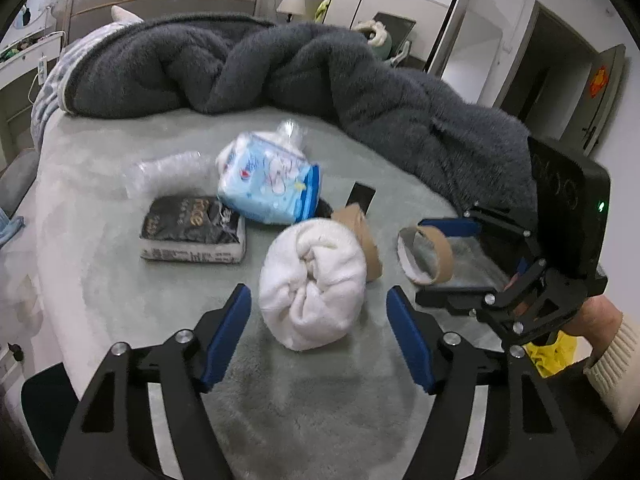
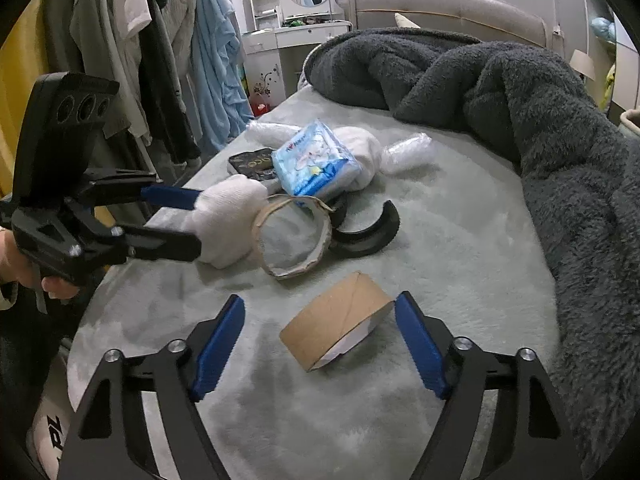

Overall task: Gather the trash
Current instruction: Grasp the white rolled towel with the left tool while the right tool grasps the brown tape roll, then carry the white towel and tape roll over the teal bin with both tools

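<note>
Both claws stand half open and empty, the left claw [image 1: 318, 344] straddling the rolled white towel [image 1: 314, 284] and the right claw [image 2: 320, 346] the cardboard tape ring [image 2: 336, 322]; at the towel's 2 o'clock a second ring [image 1: 362, 240] touches it and may snag, while a hard squeeze likely crushes the thin ring.

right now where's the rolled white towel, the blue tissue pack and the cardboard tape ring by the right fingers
rolled white towel [image 1: 314, 284], left wrist view, middle of the roll
blue tissue pack [image 1: 268, 184], left wrist view, printed top face
cardboard tape ring [image 2: 336, 318], right wrist view, outer brown wall

Both wrist views angled down, close over bed [image 1: 120, 280]; shared clutter.
</note>
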Available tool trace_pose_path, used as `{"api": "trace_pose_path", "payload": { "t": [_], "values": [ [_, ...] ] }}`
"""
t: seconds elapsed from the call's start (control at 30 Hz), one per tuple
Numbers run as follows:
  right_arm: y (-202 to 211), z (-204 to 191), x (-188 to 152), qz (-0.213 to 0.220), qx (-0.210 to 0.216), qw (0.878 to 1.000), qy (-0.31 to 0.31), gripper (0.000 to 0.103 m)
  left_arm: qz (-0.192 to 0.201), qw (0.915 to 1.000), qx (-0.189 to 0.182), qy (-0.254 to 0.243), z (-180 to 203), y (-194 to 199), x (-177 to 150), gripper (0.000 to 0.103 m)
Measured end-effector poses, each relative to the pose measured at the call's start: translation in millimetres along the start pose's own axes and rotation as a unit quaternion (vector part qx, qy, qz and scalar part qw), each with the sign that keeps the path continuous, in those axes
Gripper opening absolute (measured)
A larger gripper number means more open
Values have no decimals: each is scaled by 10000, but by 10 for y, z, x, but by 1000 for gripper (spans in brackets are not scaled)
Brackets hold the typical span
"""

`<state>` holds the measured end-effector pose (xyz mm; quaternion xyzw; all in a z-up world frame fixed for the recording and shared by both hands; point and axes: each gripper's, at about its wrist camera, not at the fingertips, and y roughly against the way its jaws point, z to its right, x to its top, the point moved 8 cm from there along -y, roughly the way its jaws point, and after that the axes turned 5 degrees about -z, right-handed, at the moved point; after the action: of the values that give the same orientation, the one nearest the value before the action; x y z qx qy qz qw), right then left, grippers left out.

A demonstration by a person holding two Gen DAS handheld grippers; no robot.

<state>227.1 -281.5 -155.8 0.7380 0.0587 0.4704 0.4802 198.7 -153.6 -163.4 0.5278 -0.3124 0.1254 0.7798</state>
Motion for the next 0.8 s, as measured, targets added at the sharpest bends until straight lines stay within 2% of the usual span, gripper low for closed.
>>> {"api": "trace_pose_path", "payload": {
  "t": [0.13,0.3,0.43,0.53,0.8],
  "values": [
    [-22,88,21,4,-59,9999,-88,74,-115,9999,34,30,-25,-91,-13,67],
    [-69,145,32,-32,-97,9998,-148,73,-154,9998,51,150,-93,-146,4,57],
    [-134,149,10,-134,-55,9998,-143,66,-120,9998,26,175,-100,-144,12,50],
    [-174,117,-2,-205,-50,9997,-103,57,-59,9998,25,185,-89,-101,33,48],
    [-45,141,139,20,-152,9995,-278,56,265,9994,185,95,-121,126,126,48]
  ]
}}
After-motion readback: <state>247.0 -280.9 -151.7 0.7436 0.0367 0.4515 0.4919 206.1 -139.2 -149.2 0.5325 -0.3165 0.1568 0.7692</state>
